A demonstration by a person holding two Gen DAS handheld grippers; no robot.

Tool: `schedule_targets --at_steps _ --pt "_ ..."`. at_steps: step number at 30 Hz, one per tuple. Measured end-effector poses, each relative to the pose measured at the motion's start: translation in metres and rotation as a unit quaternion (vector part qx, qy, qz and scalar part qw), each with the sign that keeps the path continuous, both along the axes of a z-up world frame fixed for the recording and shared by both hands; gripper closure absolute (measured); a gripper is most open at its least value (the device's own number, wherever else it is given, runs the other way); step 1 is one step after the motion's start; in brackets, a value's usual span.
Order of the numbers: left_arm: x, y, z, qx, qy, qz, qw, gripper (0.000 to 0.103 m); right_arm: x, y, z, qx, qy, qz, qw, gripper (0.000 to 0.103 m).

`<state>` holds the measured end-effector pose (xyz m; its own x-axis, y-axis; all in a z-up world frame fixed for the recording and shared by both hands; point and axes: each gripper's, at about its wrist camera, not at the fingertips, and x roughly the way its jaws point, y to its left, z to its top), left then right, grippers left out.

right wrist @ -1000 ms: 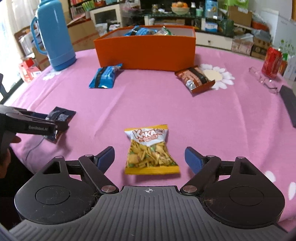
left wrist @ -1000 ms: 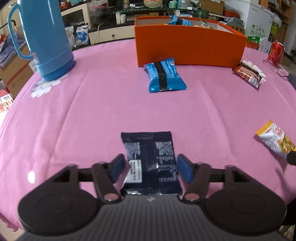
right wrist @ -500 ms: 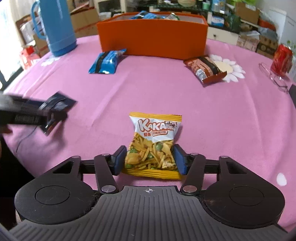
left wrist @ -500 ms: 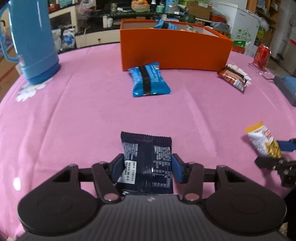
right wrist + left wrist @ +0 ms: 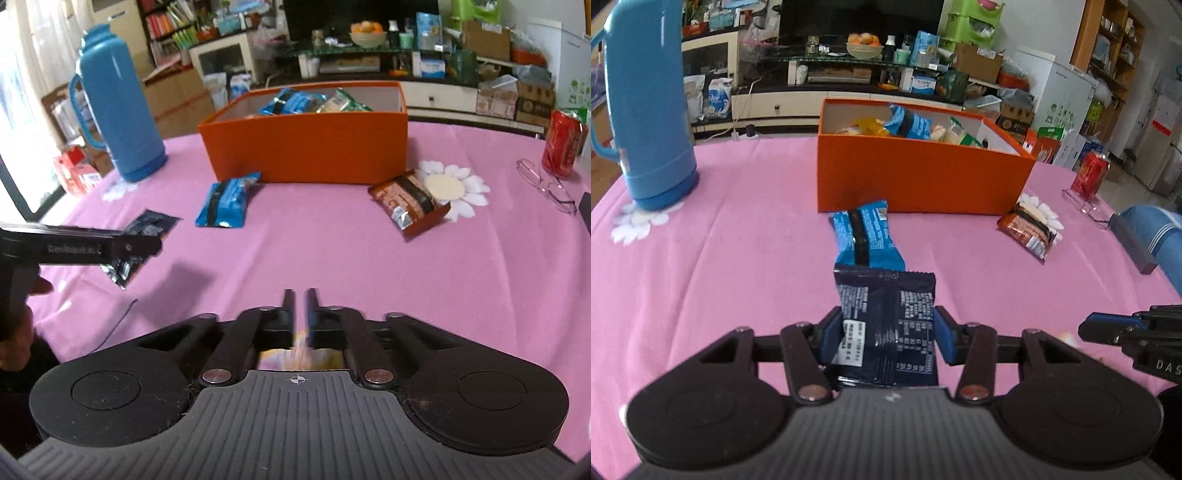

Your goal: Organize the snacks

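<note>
Snacks are spread between table, box and both grippers, and several are only partly readable. The right gripper [image 5: 300, 295] has just been closing, its jaws now nearly together on a yellow-orange packet [image 5: 301, 356] that shows only as a blurred sliver behind the fingers; its print cannot be read. The left gripper [image 5: 884, 332] clamps a dark navy packet [image 5: 886, 314] by its sides, lifted off the pink tablecloth [image 5: 738, 258]; the packet's lower end is hidden behind the gripper body, and from the left wrist view it covers the near end of the blue packet [image 5: 866, 236] lying behind it. On the cloth, two packets lie loose: that blue one just in front of the orange box [image 5: 923, 177], and a brown packet [image 5: 1030, 230] near the box's right corner, partly over a white flower print [image 5: 448, 186]. Inside the box several packets are heaped, too jumbled to count; one blue one sticks up. Around stand one blue thermos [image 5: 646, 110] at the far left, one red can [image 5: 563, 142] at the far right, and a pair of glasses [image 5: 546, 186] beside the can. A blue-sleeved arm [image 5: 1160, 236] is cut off at the right edge of the left wrist view.
</note>
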<state>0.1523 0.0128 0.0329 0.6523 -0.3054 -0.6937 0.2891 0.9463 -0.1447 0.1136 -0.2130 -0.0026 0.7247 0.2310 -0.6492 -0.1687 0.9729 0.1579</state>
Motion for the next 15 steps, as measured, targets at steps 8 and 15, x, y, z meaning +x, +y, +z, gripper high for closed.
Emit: schedule_targets --at_steps 8,15 --pt "-0.006 -0.004 -0.032 0.018 0.035 -0.006 0.9992 0.054 -0.047 -0.038 -0.009 0.078 0.043 -0.092 0.992 0.013" --pt "-0.008 0.001 -0.035 0.014 0.034 -0.006 0.9993 0.052 -0.021 -0.023 -0.026 0.126 0.111 -0.094 0.981 0.008"
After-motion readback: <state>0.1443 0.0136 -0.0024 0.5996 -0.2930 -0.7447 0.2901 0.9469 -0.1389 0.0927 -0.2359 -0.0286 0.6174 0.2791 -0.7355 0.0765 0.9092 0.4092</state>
